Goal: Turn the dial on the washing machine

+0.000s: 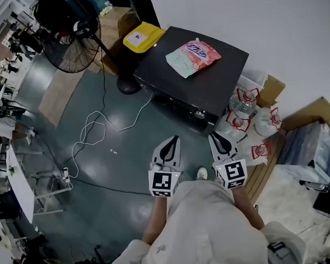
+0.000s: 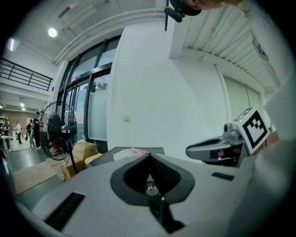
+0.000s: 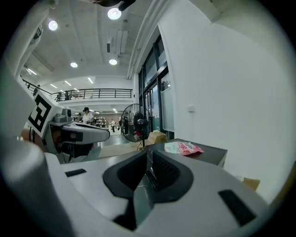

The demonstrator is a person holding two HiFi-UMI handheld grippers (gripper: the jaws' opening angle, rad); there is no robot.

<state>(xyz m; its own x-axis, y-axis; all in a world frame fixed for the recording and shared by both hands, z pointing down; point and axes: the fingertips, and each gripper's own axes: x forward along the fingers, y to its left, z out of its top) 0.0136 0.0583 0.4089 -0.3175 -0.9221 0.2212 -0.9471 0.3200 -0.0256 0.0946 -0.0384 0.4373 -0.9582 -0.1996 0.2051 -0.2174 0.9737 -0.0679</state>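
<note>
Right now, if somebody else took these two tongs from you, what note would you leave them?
Left tongs: shut, empty, held low in front of the person.
Right tongs: shut, empty, beside the left.
Washing machine: dark, ahead on the floor, with a pink pouch lying on its lid; both tongs are short of it.
Done: nothing; the dial is untouched, and I cannot pick it out from here.
Left: move in to the machine's front, grip the dial, turn it.

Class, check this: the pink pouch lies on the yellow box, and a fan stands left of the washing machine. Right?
Not quite: the pink pouch lies on the washing machine's top, not the yellow box, as the head view shows. The fan does stand left.
</note>
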